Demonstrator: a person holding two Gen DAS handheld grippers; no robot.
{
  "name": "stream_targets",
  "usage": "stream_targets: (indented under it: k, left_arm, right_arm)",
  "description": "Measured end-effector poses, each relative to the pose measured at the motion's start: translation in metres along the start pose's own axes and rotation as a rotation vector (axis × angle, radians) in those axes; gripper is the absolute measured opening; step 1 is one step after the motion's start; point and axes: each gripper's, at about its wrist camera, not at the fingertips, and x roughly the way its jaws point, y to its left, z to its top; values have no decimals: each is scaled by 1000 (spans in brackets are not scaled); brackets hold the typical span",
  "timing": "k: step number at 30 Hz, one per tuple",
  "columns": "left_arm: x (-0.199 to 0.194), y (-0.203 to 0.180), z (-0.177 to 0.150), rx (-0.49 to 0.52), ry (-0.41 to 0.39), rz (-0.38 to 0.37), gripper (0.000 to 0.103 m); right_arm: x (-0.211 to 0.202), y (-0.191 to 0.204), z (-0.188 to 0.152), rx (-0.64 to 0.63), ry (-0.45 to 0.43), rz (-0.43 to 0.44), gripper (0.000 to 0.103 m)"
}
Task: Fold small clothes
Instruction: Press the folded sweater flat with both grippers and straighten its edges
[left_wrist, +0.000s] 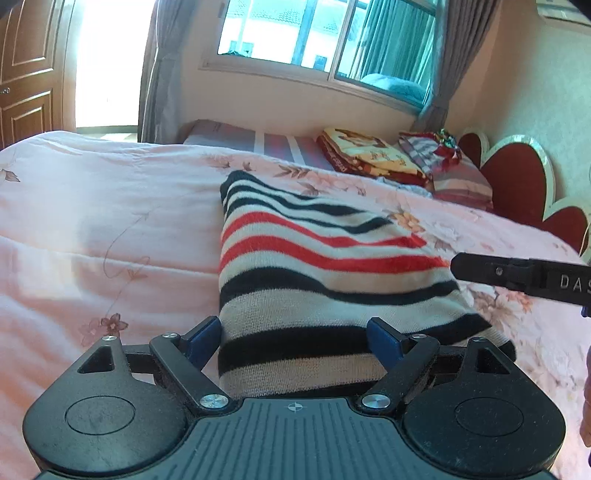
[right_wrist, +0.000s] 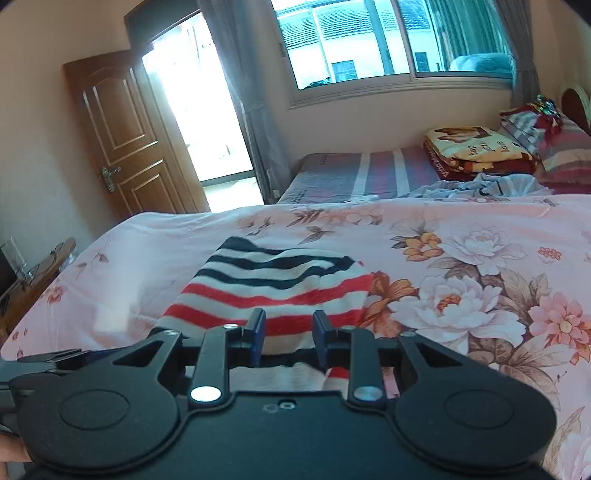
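A small knit garment with black, red and cream stripes lies folded on the pink floral bedspread. My left gripper is open, its blue fingers set wide on either side of the garment's near edge. The right gripper's black finger reaches in from the right at the garment's right edge. In the right wrist view the same garment lies ahead; my right gripper is open with its fingers over the near edge, not clamped on cloth.
Folded blankets and pillows sit at the head of the bed by a red heart-shaped headboard. A striped mattress lies under the window. A wooden door stands open at left; a side table is beside the bed.
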Motion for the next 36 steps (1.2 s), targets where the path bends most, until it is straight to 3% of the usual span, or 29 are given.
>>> stream_targets:
  k: [4,6,13,15,17,19,21,25,31,36]
  left_arm:
    - [12,7,-5,-41,50,-32,88]
    - [11,1,-6,-22,41,-8,89]
    - [-2,-5,0,-6,74,24,89]
    - [-4,-8,-1,15,83,31,94]
    - [-3,-11,-5,25,100,37,103]
    - [1,-14,-8,38,119,45,103]
    - [1,-14,-10,40,127,39,103]
    - [2,-12,-12,0,164,30,103]
    - [7,-7,-15,-99,230,92,103]
    - [2,-28,-12,35,186,172,103]
  right_arm:
    - [38,-1,-32,-63,156,-95,25]
    - [38,-12,-42,-17,116,-79,26]
    - [18,2,-34,39,107,-114,33]
    - [8,9,-37,8,79,-141,32]
    - [9,14,-47,-31,104,-182,33]
    - [21,14,-57,-53,152,-208,34]
    - [22,14,-59,-44,144,-219,34]
    - [21,15,-60,-41,142,-218,35]
    - [20,14,-63,-13,129,-219,36]
    - [19,14,-64,-7,124,-220,36]
